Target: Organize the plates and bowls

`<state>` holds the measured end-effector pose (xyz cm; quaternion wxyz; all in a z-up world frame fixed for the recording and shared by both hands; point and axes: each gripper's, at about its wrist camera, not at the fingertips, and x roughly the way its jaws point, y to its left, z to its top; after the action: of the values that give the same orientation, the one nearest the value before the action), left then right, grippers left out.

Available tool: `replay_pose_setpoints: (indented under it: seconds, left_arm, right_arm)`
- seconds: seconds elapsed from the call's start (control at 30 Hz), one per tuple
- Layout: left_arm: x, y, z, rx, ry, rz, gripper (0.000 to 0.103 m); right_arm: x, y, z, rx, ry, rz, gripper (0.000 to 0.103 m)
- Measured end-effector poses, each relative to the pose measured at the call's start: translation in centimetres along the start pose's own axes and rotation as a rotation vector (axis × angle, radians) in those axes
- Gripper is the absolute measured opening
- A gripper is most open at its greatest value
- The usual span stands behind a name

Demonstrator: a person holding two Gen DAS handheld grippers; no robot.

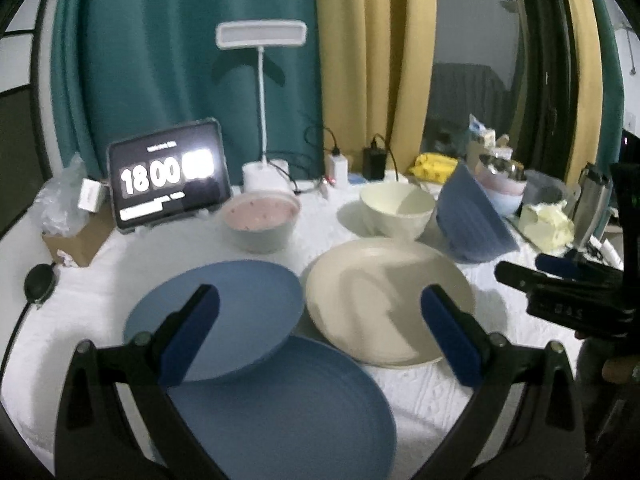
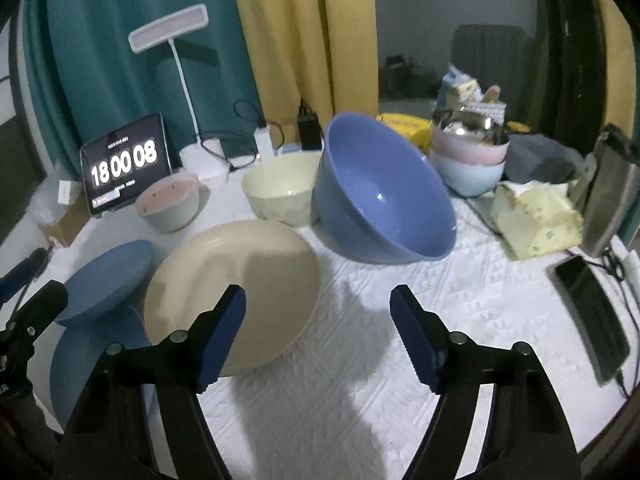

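Left gripper [image 1: 320, 312] jaws wide apart, empty, above overlapping blue plates [image 1: 224, 312] and cream plate [image 1: 384, 300], right gripper [image 2: 318, 320] spread, nothing held, over white cloth [image 2: 460, 280], only right view revealing tilted blue bowl [image 2: 384, 192] interior, phone [image 2: 592, 312].

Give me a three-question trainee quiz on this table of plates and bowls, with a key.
1. True or false: the big blue bowl stands upright on its base.
2. Which dish overlaps the large blue plate? A) the cream plate B) the smaller blue plate C) the cream bowl
3. Fill in: the right gripper and the left gripper both hold ____.

Key:
1. False; it is tipped on its side, leaning by the cream bowl.
2. B; the smaller blue plate rests partly on it, while the cream plate lies beside it.
3. Nothing; both are open.
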<state>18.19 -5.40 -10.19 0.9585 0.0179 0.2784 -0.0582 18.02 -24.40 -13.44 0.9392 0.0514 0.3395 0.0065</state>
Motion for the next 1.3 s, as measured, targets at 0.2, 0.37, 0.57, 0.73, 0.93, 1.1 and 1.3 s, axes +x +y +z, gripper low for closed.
replay_pose_setpoints:
  seconds: [0.2,0.37,0.57,0.73,0.93,1.1,1.3]
  left_arm:
    - [2.3,-0.5,-0.4,0.025,0.054,0.001,0.100]
    - [3.0,-0.9,-0.4,0.041,0.064,-0.006,0.100]
    - [4.2,-1.3,-0.6,0.018,0.105,-0.012,0.100]
    - [4.5,-2.4,-0.3,0.040,0.118,-0.004,0.094]
    - [6.3,-3.4,-0.1,0.044,0.176,0.004,0.085]
    - [8.5,-4.2,-0.2,0.061,0.242,0.020,0.078]
    - [10.8,-3.8,-0.4,0.035,0.312,0.056,0.054]
  right_arm:
    - [3.6,-0.3,-0.7,0.023,0.090,0.013,0.056]
    - [6.0,0.0,-0.9,0.026,0.156,0.027,0.041]
    - [8.2,-0.8,-0.8,0.076,0.231,0.046,0.027]
    - [8.7,-0.6,-0.9,0.057,0.249,0.086,0.014]
    - [8.5,-2.0,-1.1,0.051,0.245,0.099,0.011]
    - [8.5,-2.8,-1.3,0.058,0.241,0.128,0.011]
    - [8.5,-3.5,-1.6,0.070,0.233,0.166,0.011]
